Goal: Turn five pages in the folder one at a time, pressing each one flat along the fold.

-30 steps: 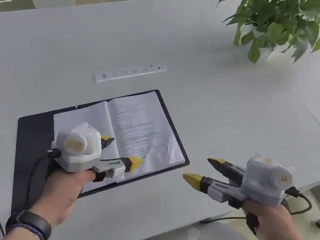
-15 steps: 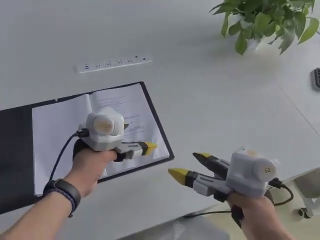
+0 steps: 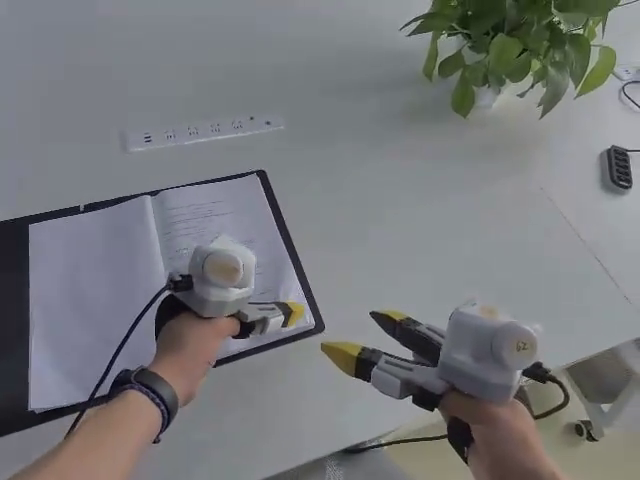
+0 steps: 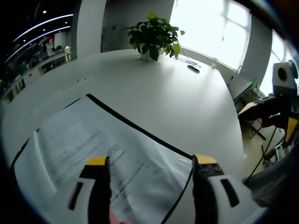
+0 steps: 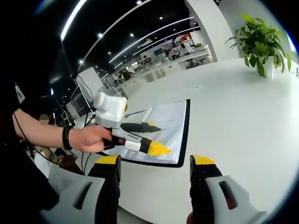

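Compared with a second ago, the left gripper (image 3: 284, 312) sits farther out across the folder (image 3: 12, 300). Its tips are off the lower middle of the right page (image 3: 215, 215) and now hang over that page's 5 o'clock corner. The whole head view has also slid, but that is the headset moving. The folder lies open and flat on the table (image 3: 420, 230), at 9 o'clock in the head view.

In the left gripper view the left claw (image 4: 152, 161) is spread wide with nothing between the jaws, and the printed sheet and the black folder edge lie under it. The right gripper (image 3: 360, 335) keeps clear at 5 o'clock over bare table, also gaping and empty.

I judge this to be the approach for the next page turn: the corner is lined up but not yet pinched, and the sheet is not lifted. No turned page is waiting to be pressed along the fold.
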{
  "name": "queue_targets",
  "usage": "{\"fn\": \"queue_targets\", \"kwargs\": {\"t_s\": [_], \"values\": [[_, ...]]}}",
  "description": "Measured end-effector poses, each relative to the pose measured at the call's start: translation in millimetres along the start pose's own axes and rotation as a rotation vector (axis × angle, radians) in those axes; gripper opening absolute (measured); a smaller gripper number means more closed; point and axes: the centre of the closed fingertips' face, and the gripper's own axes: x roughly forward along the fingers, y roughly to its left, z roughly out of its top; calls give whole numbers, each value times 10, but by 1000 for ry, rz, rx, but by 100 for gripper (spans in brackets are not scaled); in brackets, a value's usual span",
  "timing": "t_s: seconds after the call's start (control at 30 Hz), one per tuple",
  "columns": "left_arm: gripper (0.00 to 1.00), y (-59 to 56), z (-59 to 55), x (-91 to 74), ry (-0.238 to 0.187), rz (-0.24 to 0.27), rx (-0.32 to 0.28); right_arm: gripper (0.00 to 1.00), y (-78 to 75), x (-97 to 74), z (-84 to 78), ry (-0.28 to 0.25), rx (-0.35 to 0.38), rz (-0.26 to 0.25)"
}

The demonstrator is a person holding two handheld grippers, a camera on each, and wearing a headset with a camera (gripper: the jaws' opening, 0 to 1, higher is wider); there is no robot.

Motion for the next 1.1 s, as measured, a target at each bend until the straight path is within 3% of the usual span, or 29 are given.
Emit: {"fn": "queue_targets", "kwargs": {"t_s": [0.17,0.27,0.33,0.5,1.1], "values": [[76,-20,-85,86,25,31,2,58,-6,15,-34,21,-7,8],[77,-33,-76,94,21,51,17,58,-6,19,-48,26,-6,13],[75,6,-102,101,36,83,70,58,-6,20,-58,29,-4,17],[74,-2,-127,103,46,89,113,57,-25,31,-77,39,-6,26],[65,67,-134,76,43,82,121,54,-19,114,-132,50,8,57]]}}
